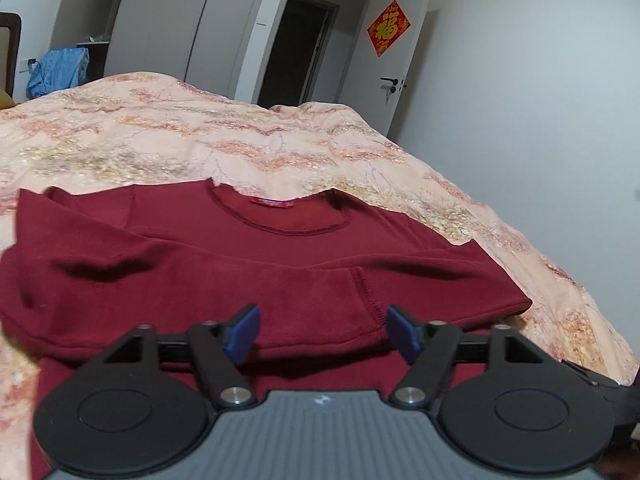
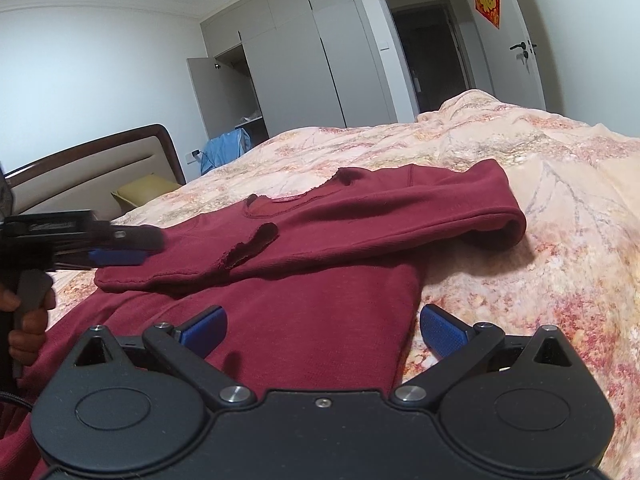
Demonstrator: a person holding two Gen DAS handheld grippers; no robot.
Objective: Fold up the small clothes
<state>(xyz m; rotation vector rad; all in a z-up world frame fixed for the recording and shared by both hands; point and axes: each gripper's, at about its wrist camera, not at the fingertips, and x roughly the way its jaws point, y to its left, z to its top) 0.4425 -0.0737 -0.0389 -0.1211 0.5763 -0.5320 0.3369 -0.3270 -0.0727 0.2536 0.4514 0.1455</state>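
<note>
Left wrist view: left gripper [image 1: 322,330] at 6 o'clock, jaws spread wide, blue pads [image 1: 244,332] clear of cloth, nothing pinched; a sleeve cuff [image 1: 366,300] of the dark red shirt [image 1: 168,280] lies in the gap between the pads but is not clamped. Shirt lies flat on the floral peach quilt [image 1: 200,136], neckline [image 1: 276,216] with red label toward 12 o'clock, one sleeve folded across the chest from 9 toward 3 o'clock, fold end [image 1: 516,300] at 3 o'clock. Beyond the bed: open dark doorway [image 1: 300,48] at 12, white door with red-gold sign [image 1: 389,28] at 1 o'clock, grey wardrobe [image 1: 168,20] at 11, blue cloth [image 1: 60,70] at 10 o'clock. Right wrist view: right gripper [image 2: 324,330] at 6 o'clock, jaws also standing wide, empty, blue pads [image 2: 444,330] either side of the shirt's lower body edge, not pressing. Shirt [image 2: 320,320] sits centre frame, folded sleeve [image 2: 360,220] crossing over the torso, cuff opening [image 2: 252,246] near centre, sleeve fold [image 2: 508,216] at 2 o'clock. Left gripper [image 2: 120,248] seen side-on at 9 o'clock, just above the shirt's left edge, held by a hand [image 2: 28,320] on its grey handle at 8 o'clock. Headboard [image 2: 100,168] and yellow pillow [image 2: 144,192] at 10 o'clock.
</note>
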